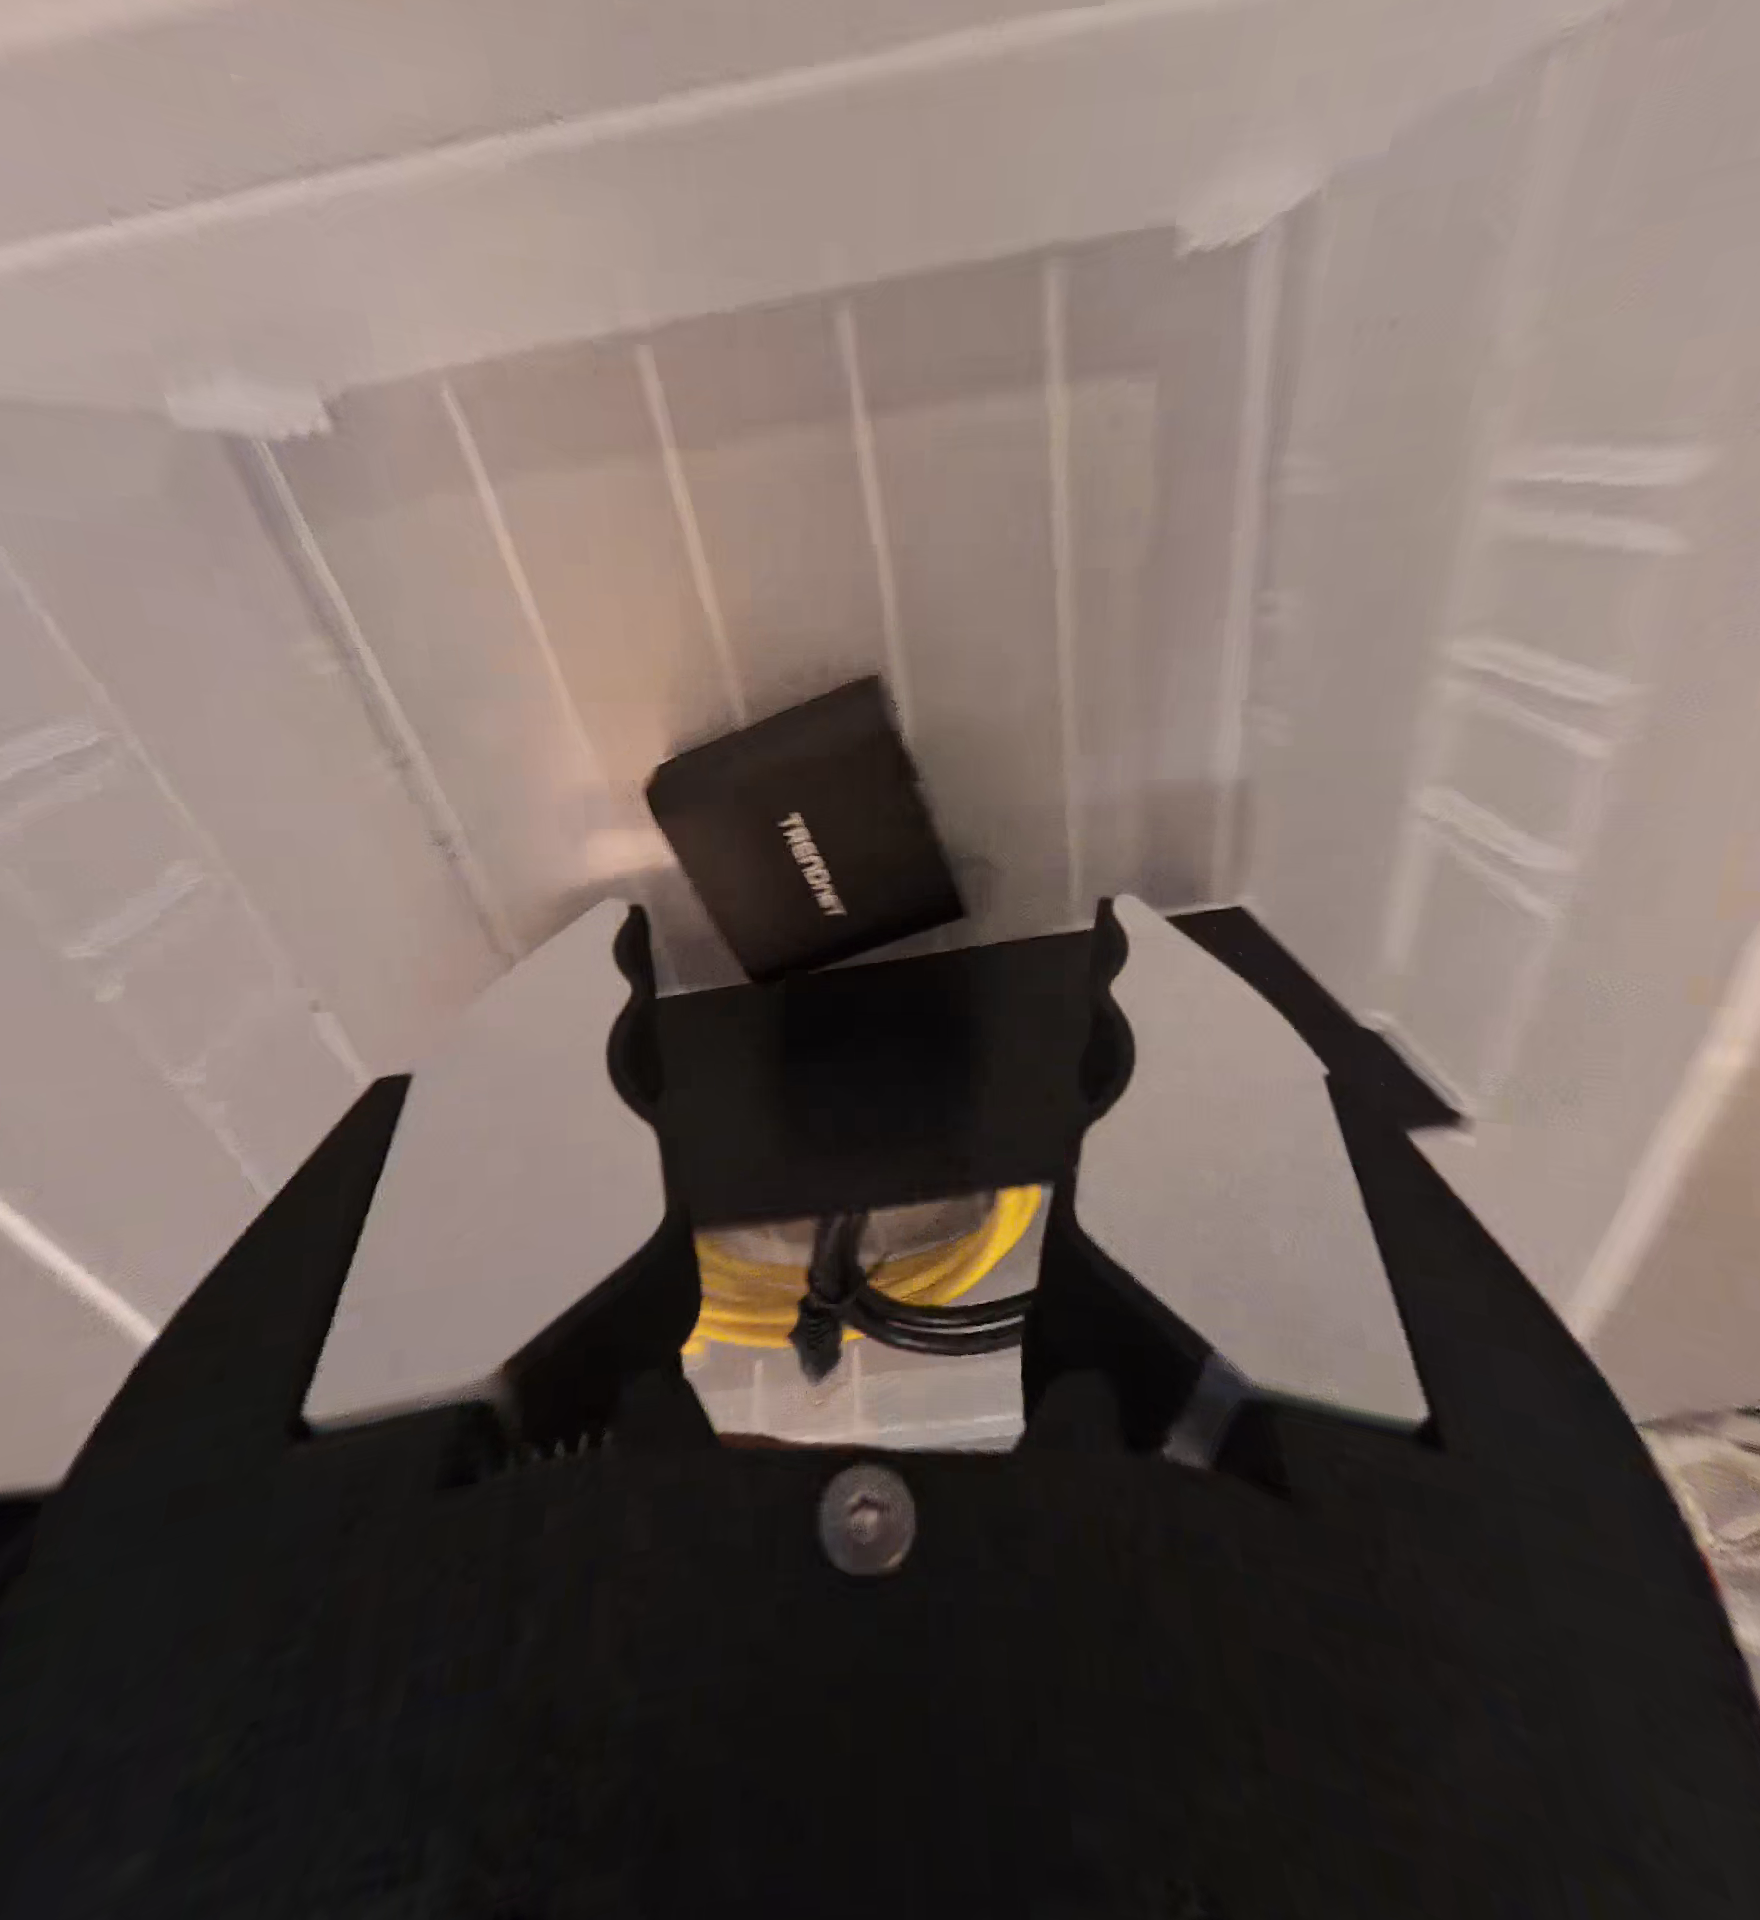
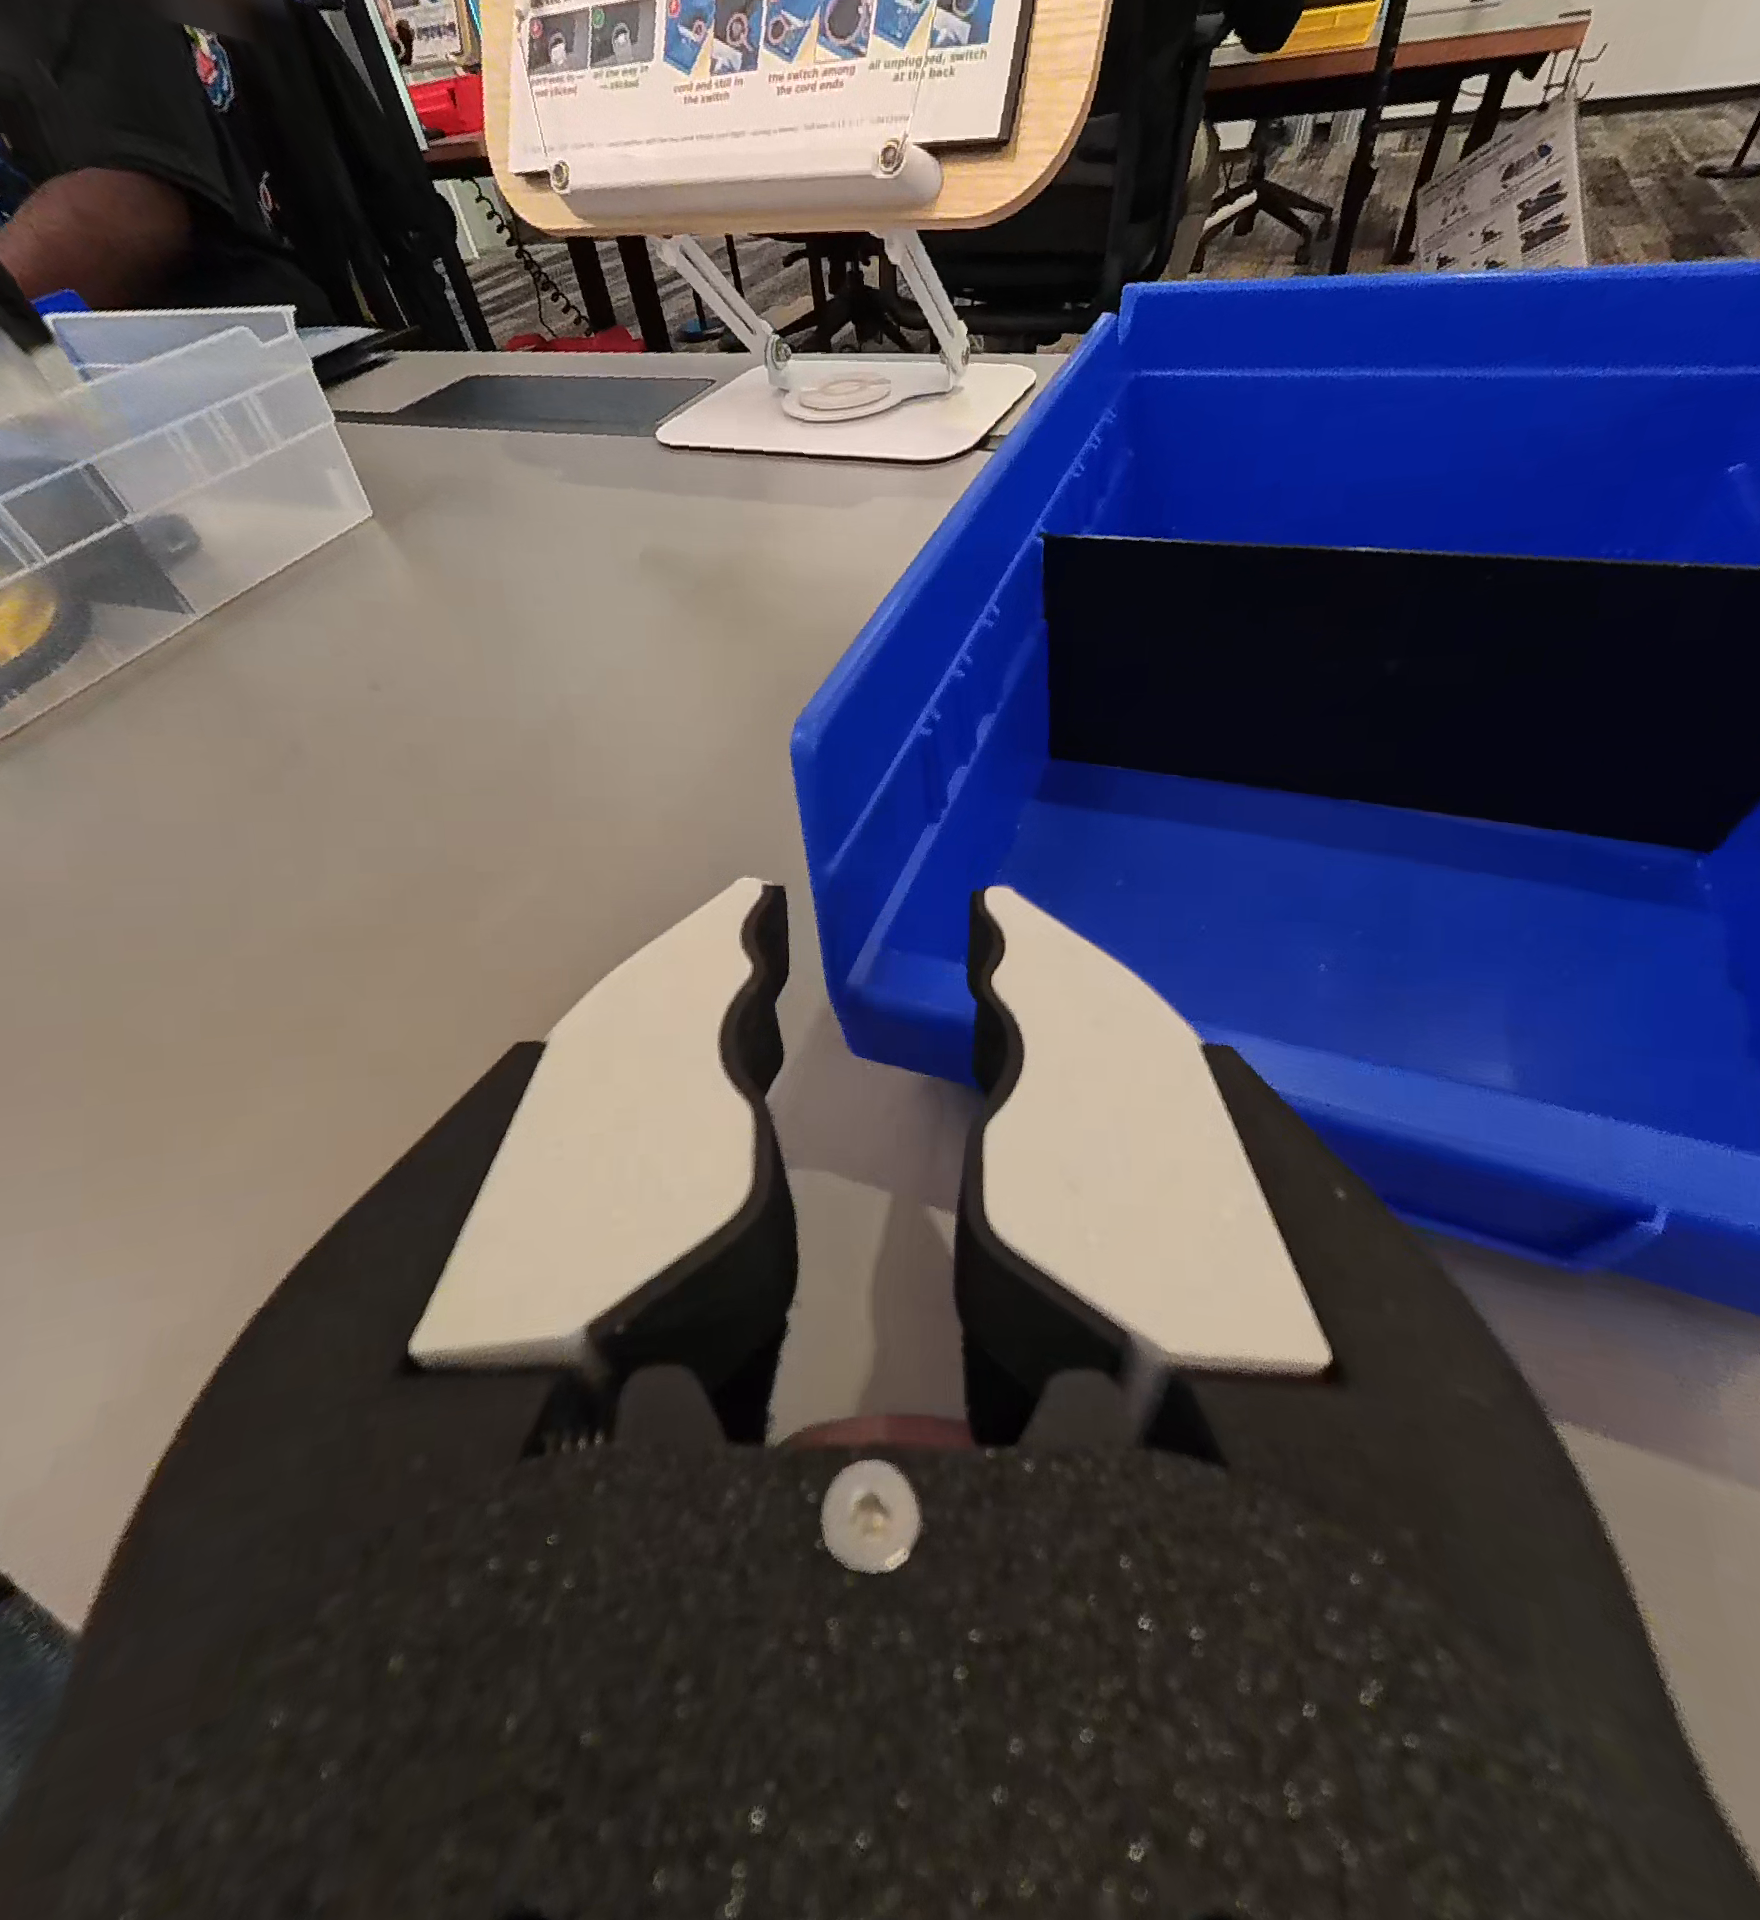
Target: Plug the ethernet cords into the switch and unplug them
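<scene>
Left gripper (image 1: 871, 920) is hovering over a clear plastic bin (image 1: 959, 436), fingers spread wide with nothing pinched between them. Left view is motion-blurred. A black divider (image 1: 855, 1081) is crossing the bin right under the fingers. Beyond it, the black switch (image 1: 803, 826) is lying tilted on the bin floor in the far compartment. On the near side of the divider, a coiled yellow cord (image 1: 741, 1288) and a black cord (image 1: 959, 1325) are showing, bundled together.

Right gripper (image 2: 876, 904) is hanging low over the grey table (image 2: 388, 831), fingers partly spread and bare. Its tips are sitting just in front of the near corner of a blue bin (image 2: 907, 790); whether they are touching it, cannot tell. A black partition (image 2: 1427, 675) is standing across the blue bin. The clear bin is sitting at far left of the table in this view, well apart.
</scene>
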The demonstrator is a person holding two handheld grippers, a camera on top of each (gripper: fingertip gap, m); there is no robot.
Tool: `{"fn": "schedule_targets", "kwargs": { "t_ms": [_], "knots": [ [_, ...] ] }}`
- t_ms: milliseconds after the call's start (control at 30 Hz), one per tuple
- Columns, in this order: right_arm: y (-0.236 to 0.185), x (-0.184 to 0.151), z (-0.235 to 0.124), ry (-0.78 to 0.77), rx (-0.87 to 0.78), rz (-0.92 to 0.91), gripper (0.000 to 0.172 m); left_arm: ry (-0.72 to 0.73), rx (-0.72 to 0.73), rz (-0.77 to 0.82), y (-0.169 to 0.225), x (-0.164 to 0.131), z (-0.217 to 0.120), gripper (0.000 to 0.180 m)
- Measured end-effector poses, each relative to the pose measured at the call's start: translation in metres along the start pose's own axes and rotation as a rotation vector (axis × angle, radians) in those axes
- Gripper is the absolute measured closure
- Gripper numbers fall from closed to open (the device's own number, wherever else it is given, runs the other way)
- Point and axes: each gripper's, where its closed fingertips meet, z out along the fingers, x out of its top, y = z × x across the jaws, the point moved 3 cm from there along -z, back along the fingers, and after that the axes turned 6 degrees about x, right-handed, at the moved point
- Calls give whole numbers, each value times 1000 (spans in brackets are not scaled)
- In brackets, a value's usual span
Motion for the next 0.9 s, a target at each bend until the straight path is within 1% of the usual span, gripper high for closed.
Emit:
{"fn": "schedule_targets", "kwargs": {
  "t_ms": [67, 100, 133, 233, 300, 400, 500, 533, 567, 600, 833, 900],
  "knots": [
    [-1, 0, -1, 1, 3, 3, 139, -76, 60, 13, -7, -2, 12, 98],
    [-1, 0, -2, 0, 3, 3, 139, -107, 44, 4, -7, -2, 15, 89],
    [0, -1, -3, 0, 3, 4, 140, -123, 35, -5, -8, -2, 17, 89],
    [1, -1, -5, -1, 2, 6, 140, -107, 63, -24, -17, 3, 19, 95],
    [2, -1, -5, -3, 3, 11, 139, -126, 15, -59, -17, 0, 22, 95],
    [3, -3, -4, -11, 12, 21, 139, -140, -17, -87, -20, -2, 25, 89],
    [3, -3, -3, -16, 15, 16, 139, -149, -80, -116, -17, -3, 28, 92],
    [2, -3, -3, -19, 15, 13, 139, -154, -111, -124, -14, -4, 29, 96],
    [2, -4, -2, -20, 16, 12, 139, -155, -135, -130, -12, -3, 31, 104],
    [2, -4, -2, -20, 16, 11, 139, -148, -137, -132, -12, -2, 32, 123],
    [2, -3, -4, -16, 8, 14, 140, -116, -155, -103, -12, -2, 32, 124],
    [1, -2, -5, -12, 9, 18, 140, -98, -164, -72, -12, -3, 28, 125]
  ]
}}
